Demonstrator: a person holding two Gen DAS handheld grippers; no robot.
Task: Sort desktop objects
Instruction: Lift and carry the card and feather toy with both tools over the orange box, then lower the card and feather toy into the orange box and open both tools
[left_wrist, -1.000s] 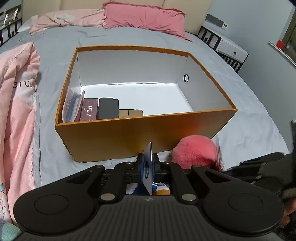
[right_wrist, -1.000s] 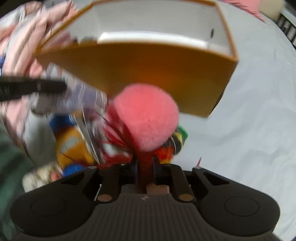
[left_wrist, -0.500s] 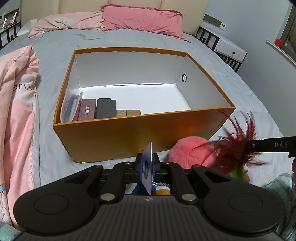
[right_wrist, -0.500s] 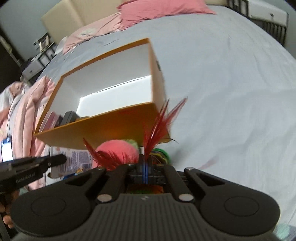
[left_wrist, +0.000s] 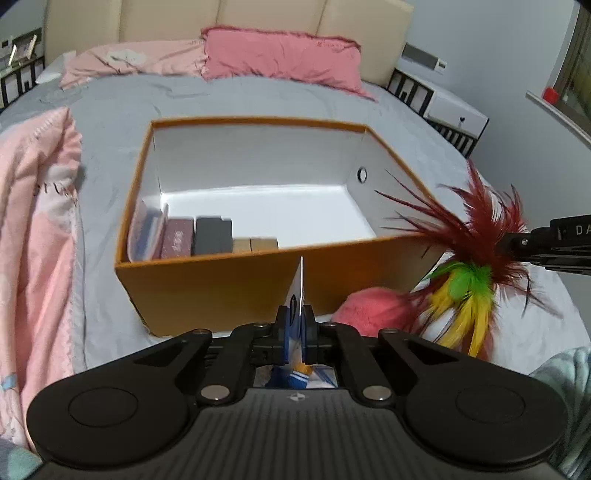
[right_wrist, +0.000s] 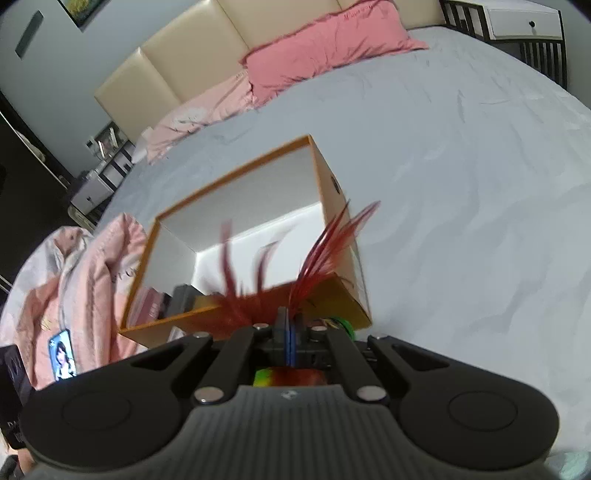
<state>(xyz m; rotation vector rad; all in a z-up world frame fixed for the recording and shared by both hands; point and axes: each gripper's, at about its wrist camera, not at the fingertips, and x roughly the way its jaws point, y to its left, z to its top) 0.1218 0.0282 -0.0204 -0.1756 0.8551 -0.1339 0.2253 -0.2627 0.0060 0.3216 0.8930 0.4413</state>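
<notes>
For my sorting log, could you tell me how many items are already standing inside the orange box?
5, all in a row against the near wall of the orange box: a clear pouch leftmost, a maroon booklet, a black block, then two tan blocks. That wall may hide others.

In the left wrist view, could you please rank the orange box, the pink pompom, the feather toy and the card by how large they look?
1. Orange box, by far.
2. Feather toy, including its spread plumes.
3. Pink pompom, partly hidden, so 2 and 3 are uncertain.
4. Card, seen edge-on in the left gripper.
</notes>
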